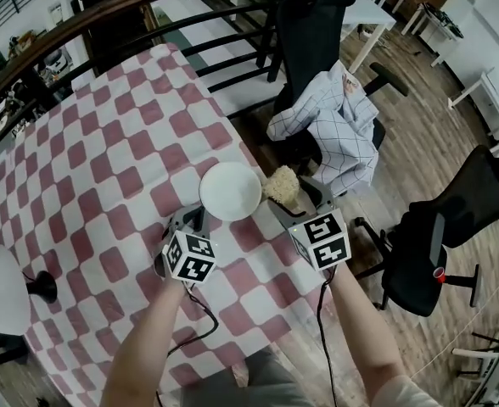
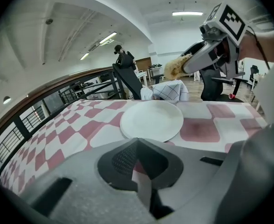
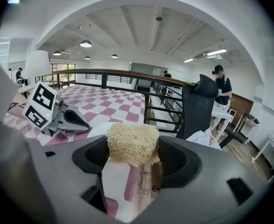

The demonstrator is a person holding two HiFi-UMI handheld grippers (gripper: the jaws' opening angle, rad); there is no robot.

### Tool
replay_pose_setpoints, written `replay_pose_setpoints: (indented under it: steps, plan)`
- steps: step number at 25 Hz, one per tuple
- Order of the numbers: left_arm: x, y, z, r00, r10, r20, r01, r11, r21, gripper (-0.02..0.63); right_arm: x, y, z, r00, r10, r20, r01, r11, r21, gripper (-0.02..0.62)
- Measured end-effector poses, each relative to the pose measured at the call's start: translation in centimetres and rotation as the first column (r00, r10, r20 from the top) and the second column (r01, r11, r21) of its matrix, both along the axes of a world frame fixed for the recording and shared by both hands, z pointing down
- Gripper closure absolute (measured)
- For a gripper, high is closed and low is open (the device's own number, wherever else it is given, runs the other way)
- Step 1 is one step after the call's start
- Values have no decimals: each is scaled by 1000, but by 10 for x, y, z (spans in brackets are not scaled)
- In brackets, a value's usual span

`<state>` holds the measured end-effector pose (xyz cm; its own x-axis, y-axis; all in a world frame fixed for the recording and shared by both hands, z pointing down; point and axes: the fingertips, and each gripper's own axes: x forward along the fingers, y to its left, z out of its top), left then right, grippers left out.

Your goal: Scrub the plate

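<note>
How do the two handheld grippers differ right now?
The right gripper has its fingers clamped on a straw-coloured scrub pad; the left gripper has its fingers together, holding nothing. The right gripper is raised above the table beside the white plate; the left gripper sits low at the plate's near rim. Both carry a black-and-white marker cube.

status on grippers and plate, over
Left gripper shut, empty. Right gripper shut on sponge, raised beside plate. Plate flat on checked table, nothing blocking.

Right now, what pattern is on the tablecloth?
The tablecloth has red and white checks, clearest in the head view.
</note>
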<state>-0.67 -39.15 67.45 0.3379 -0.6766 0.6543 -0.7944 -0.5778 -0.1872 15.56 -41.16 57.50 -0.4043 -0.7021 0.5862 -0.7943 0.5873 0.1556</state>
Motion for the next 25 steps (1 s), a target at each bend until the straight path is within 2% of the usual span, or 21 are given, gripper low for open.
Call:
replay_pose_setpoints:
  steps: [6, 10, 13, 17, 21, 25]
  plan:
    - [-11, 6, -78, 994, -61, -92, 71, 992, 109, 592, -1, 17, -64, 995, 56, 78, -56, 998, -2, 273]
    - [-8, 14, -146, 989, -57, -140, 81, 981, 176, 592, -3, 27, -110, 989, 69, 131, -72, 997, 25, 273]
    - [-3, 31, -204, 976, -41, -212, 89, 971, 221, 592, -10, 42, -141, 981, 71, 181, -78, 997, 30, 273]
    - [-2, 56, -267, 964, -21, -266, 101, 951, 291, 592, -20, 66, -189, 972, 50, 230, -74, 993, 96, 273]
    - [-4, 75, -317, 964, 12, -267, 91, 924, 370, 592, -17, 87, -244, 952, 55, 300, -115, 975, 188, 275]
    - [-4, 91, -356, 964, 52, -260, 67, 902, 427, 592, -13, 105, -294, 949, 37, 312, -131, 949, 286, 273]
